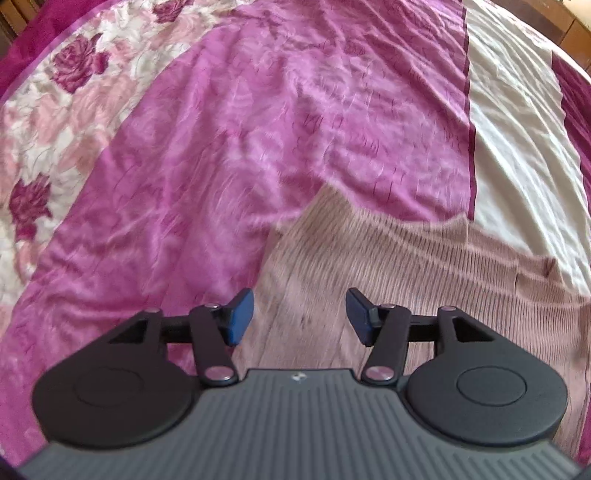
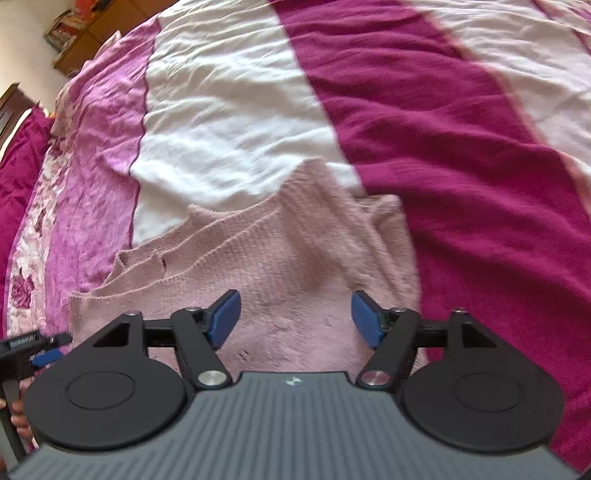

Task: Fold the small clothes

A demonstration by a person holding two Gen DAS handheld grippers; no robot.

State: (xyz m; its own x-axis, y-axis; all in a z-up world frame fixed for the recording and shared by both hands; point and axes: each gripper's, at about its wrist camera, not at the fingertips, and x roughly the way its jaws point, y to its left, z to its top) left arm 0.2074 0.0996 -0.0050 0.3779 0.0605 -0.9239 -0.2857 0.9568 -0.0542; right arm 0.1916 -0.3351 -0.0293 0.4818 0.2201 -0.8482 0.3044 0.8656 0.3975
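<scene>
A dusty-pink ribbed knit garment (image 1: 388, 258) lies flat on the bed. In the left wrist view it fills the lower right. My left gripper (image 1: 300, 316) is open and empty, just above its left part. In the right wrist view the garment (image 2: 295, 258) lies in the middle with layered edges at its left side. My right gripper (image 2: 295, 319) is open and empty above it. The left gripper also shows at the left edge of the right wrist view (image 2: 33, 349).
The bedspread has pink satin (image 1: 258, 129), a floral band (image 1: 55, 129), a white panel (image 2: 229, 110) and a magenta panel (image 2: 443, 147). A wooden shelf (image 2: 81, 29) stands beyond the bed's far corner.
</scene>
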